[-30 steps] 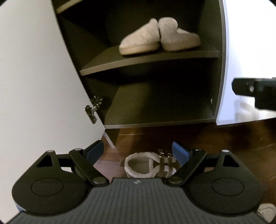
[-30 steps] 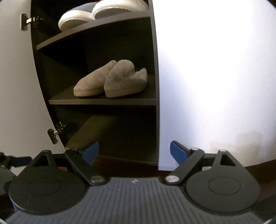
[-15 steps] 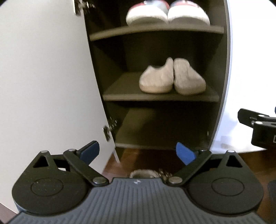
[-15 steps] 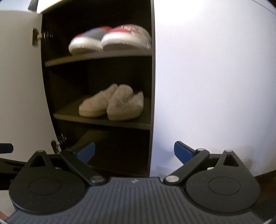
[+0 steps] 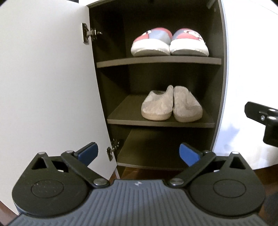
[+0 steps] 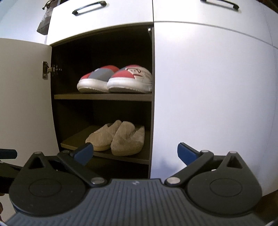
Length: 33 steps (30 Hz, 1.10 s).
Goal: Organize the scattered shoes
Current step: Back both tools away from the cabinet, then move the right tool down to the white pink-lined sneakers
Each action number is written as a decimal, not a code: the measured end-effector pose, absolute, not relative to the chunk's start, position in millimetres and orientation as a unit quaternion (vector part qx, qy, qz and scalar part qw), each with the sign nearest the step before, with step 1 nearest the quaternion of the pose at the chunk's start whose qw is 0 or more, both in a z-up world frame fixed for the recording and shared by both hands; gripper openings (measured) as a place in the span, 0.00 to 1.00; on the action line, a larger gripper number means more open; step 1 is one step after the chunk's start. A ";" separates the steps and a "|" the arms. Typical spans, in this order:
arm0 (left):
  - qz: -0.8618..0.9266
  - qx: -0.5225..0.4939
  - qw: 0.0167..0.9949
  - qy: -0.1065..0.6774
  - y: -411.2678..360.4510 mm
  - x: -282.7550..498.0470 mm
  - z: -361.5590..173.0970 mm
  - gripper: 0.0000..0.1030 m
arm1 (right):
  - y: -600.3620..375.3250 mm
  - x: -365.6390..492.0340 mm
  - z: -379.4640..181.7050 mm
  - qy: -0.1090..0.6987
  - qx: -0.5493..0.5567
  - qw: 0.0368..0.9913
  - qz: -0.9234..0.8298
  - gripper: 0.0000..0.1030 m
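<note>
An open dark cabinet holds two pairs of slippers. A red, grey and white pair (image 5: 169,44) (image 6: 115,79) sits on the upper shelf. A beige fuzzy pair (image 5: 171,104) (image 6: 115,137) sits on the middle shelf. The bottom shelf (image 5: 156,147) is bare. My left gripper (image 5: 138,153) faces the cabinet from a short way back, its jaws opening with nothing between them. My right gripper (image 6: 134,152) is farther right, half in front of the shut door, its jaws also opening on nothing. Part of the right gripper (image 5: 262,118) shows at the left wrist view's right edge.
The white cabinet door (image 5: 43,87) stands swung open on the left, with metal hinges (image 5: 88,34). A shut white door (image 6: 217,104) is on the right. Drawers with black handles (image 6: 89,7) sit above. A strip of dark wooden floor (image 5: 147,171) shows below the cabinet.
Both grippers rose: the upper shelf and its red pair came into view, and the white slipper on the floor dropped out of the left wrist view. Both pairs of jaws spread a little wider.
</note>
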<state>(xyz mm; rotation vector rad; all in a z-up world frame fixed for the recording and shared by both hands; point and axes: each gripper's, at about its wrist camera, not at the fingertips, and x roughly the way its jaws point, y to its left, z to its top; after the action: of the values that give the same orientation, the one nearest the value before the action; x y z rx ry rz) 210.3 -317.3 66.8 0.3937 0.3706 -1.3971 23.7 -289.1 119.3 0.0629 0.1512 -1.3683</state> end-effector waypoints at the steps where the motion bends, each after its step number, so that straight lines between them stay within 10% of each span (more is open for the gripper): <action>1: -0.635 0.176 0.734 0.165 -316.7 210.1 69.3 0.99 | -288.0 22.8 121.4 0.068 0.028 0.771 -0.632 0.99; 23: -0.634 0.187 0.735 0.148 -311.9 206.4 61.6 0.99 | -301.4 24.1 110.5 0.094 0.055 0.768 -0.631 0.99; 33: -0.626 0.315 0.697 0.151 -228.9 258.0 -76.4 0.99 | -309.0 46.4 33.9 0.227 0.064 0.862 -0.450 0.99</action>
<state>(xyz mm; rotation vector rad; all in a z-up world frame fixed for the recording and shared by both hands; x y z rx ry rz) 258.0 -228.9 -76.4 0.7029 0.3378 -1.3948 46.4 -309.0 33.9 0.1350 0.4758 -0.9429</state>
